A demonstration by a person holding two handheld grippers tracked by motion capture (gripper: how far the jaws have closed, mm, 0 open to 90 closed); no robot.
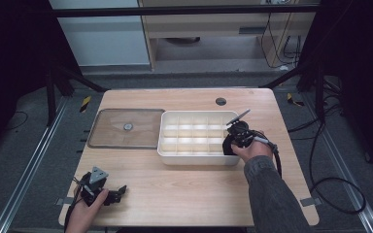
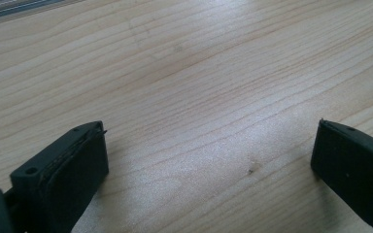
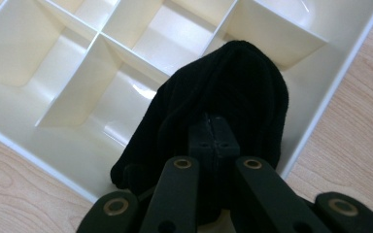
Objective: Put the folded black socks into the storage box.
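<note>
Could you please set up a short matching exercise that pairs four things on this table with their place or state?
Things:
1. clear flat lid with a round knob
2. white plastic divided tray
3. black knitted cloth
4. left gripper

States:
A. pinched in the right gripper
B. jaws wide apart over bare wood
C. lying left of the tray
D. compartments bare

Pairs: 1-C, 2-D, 3-A, 4-B

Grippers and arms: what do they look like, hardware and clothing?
Both grippers are black. The left gripper carries a grey three-cornered plate on top; its flat rectangular jaws have small holes. The right gripper has linkage bars with brass-ringed pivots and a trailing black cable. The right arm wears a grey sleeve.
</note>
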